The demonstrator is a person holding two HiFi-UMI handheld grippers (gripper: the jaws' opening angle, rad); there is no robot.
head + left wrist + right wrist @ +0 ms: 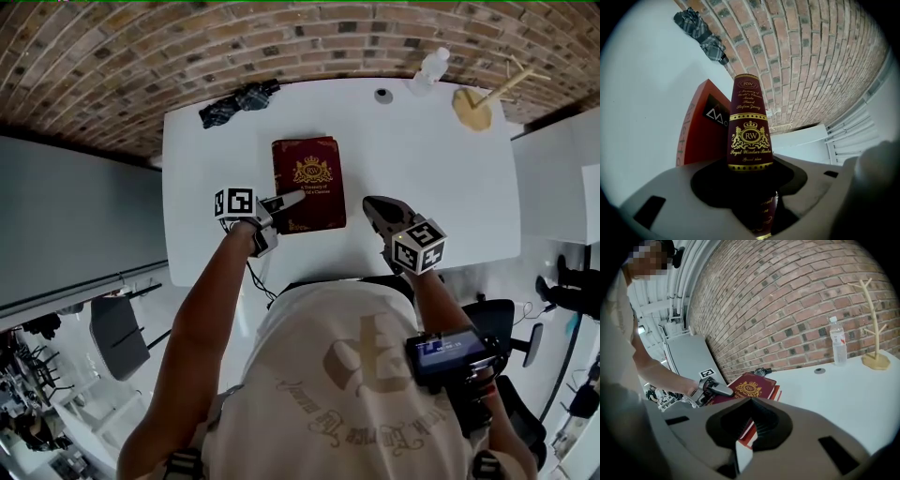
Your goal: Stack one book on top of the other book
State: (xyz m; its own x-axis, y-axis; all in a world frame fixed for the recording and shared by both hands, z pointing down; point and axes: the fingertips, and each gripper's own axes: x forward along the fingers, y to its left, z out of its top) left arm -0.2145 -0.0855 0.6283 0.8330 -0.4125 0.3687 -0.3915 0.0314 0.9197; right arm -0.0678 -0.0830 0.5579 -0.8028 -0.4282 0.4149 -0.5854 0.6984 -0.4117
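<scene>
Head view: gold-crested maroon hardback book [307,183], long axis away from me; left gripper [286,201] at its left edge, right gripper [373,204] apart
Left gripper view: I read jaws clamped on its spine, over flat orange-red book [693,133]
Right gripper view: jaws together, empty

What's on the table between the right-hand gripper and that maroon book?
Nothing: only bare white table separates the right gripper from the maroon book, as the head view shows.
</scene>
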